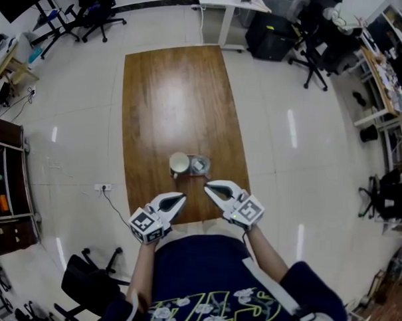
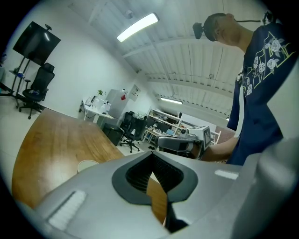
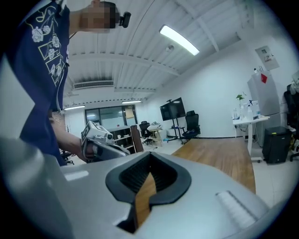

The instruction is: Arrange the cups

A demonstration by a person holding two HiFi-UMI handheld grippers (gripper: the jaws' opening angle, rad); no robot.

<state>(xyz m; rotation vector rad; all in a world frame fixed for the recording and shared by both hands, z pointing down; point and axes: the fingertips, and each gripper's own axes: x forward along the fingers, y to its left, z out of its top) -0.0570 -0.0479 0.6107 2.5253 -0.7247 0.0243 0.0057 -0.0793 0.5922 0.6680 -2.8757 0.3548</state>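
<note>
Left gripper (image 1: 178, 200): fingers pressed together with nothing between them, held over the near edge of the table (image 1: 150, 108). Just ahead of it the cream cup (image 1: 179, 163) stands upright, mouth up, long axis vertical. Close on its right (touching? we cannot tell) is a greyish cup (image 1: 199, 165), also upright. We judge both light, stiff and easily tipped or slid on glossy wood, so we would pinch one wall at the rim. Right gripper (image 1: 210, 187): fingers closed tight, empty.
</note>
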